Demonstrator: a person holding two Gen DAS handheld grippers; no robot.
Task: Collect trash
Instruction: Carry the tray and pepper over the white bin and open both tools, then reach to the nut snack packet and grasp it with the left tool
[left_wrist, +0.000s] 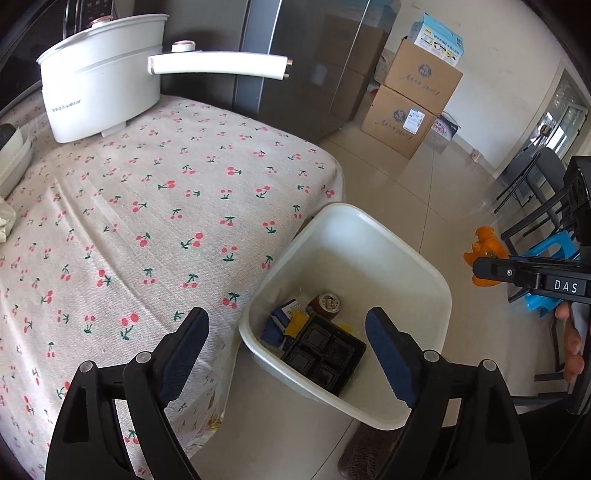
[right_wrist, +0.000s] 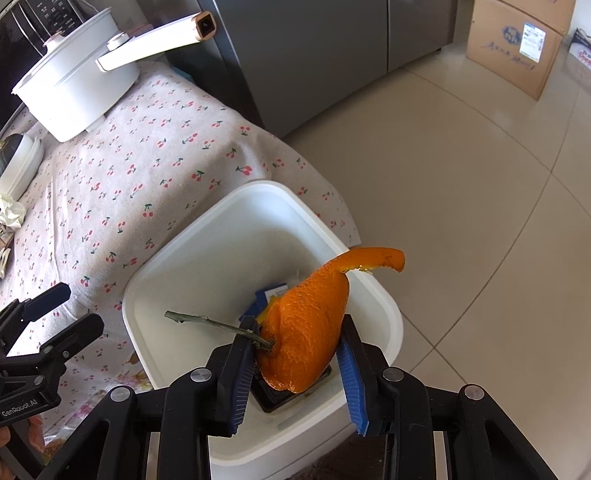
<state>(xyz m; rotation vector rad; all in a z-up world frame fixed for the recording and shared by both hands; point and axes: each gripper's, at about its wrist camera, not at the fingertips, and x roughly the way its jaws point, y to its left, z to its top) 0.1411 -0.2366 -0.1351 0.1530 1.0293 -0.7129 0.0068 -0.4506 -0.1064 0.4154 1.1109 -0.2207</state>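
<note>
- Your right gripper (right_wrist: 295, 354) clamps an orange peel (right_wrist: 310, 325) between its blue pads, stem poking past the left pad, directly above the white bin (right_wrist: 373, 295) so a release should drop it in.
- Your left gripper (left_wrist: 288, 347) gapes wide and empty; below and beyond its fingertips lie a black plastic tray (left_wrist: 325, 354) and a can (left_wrist: 327, 304).
- The bin stands against the cherry-print tablecloth (left_wrist: 147, 206), an easy reach from the table.
</note>
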